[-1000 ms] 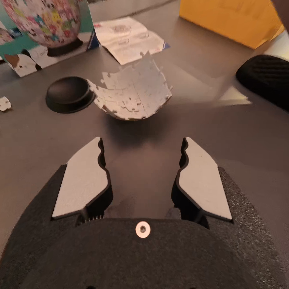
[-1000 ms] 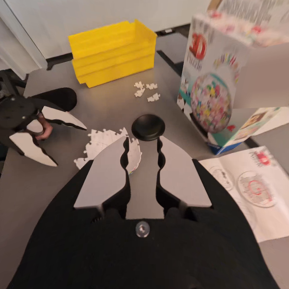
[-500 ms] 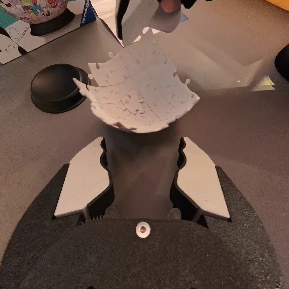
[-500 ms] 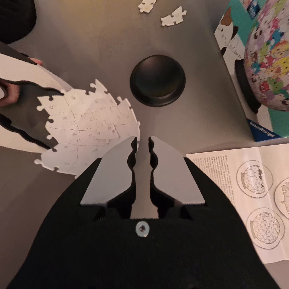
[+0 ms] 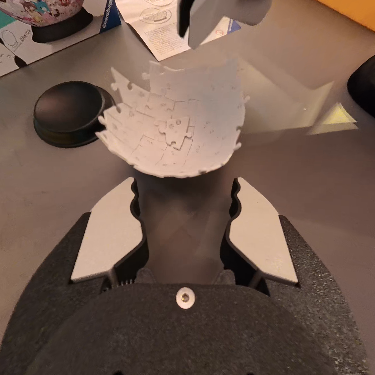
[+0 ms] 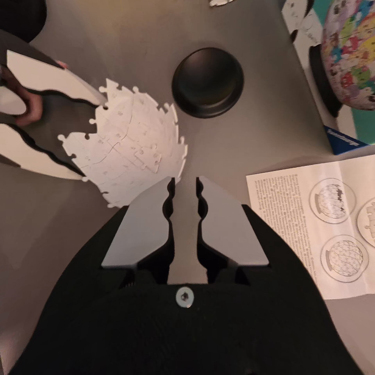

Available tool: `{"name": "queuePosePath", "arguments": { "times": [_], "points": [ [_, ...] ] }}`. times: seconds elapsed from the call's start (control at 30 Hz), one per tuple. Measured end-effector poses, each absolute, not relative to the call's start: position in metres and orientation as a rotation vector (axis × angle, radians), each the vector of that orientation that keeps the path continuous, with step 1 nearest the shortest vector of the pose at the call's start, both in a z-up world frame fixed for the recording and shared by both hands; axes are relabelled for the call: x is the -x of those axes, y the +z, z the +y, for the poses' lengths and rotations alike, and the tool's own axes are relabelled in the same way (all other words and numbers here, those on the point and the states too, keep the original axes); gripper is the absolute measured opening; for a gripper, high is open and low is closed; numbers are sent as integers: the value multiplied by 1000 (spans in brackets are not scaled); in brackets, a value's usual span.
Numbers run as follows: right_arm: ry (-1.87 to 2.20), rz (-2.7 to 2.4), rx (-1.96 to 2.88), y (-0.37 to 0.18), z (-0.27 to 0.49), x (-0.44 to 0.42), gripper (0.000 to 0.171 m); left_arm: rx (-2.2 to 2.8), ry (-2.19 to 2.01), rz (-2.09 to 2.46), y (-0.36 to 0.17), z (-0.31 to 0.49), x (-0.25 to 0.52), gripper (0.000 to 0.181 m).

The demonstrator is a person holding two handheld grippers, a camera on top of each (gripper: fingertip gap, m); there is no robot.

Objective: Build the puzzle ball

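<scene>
The partly built puzzle ball is a white bowl-shaped shell resting on the grey table, inner side up; it also shows in the right wrist view. One loose piece lies inside it. The black round stand sits just to its left and also shows in the right wrist view. My left gripper is open and empty, its tips at the shell's near rim. In the right wrist view the left gripper straddles that rim. My right gripper is empty, jaws a narrow gap apart, at the shell's opposite rim.
The puzzle box with the colourful ball picture stands beyond the stand. A folded instruction sheet lies beside the right gripper. A yellow bin and a black object are at the right. Loose pieces lie farther off. My right fingertips sit around 12 cm from my left ones.
My left gripper has moved up to the shell's near rim. My right gripper has dropped towards the shell's far rim, its jaws narrower than one second ago.
</scene>
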State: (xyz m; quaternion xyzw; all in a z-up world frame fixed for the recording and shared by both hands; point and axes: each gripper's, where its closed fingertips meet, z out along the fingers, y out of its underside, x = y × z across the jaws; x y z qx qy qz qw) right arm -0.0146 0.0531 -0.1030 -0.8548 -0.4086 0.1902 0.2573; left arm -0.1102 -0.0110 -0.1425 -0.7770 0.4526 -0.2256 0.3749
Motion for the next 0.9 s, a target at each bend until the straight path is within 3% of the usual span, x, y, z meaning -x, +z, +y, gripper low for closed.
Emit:
{"name": "queuePosePath", "arguments": {
  "times": [0.2,0.57,0.9],
  "points": [
    [656,-1023,2418,-123,52,17,26,2038,-714,1172,-144,-11,98,87],
    [763,-995,2477,-141,30,12,19,2000,-917,1098,-129,-3,84,89],
    [714,-1048,2453,-148,25,12,19,1878,-508,1320,-145,4,78,96]
  ]
}}
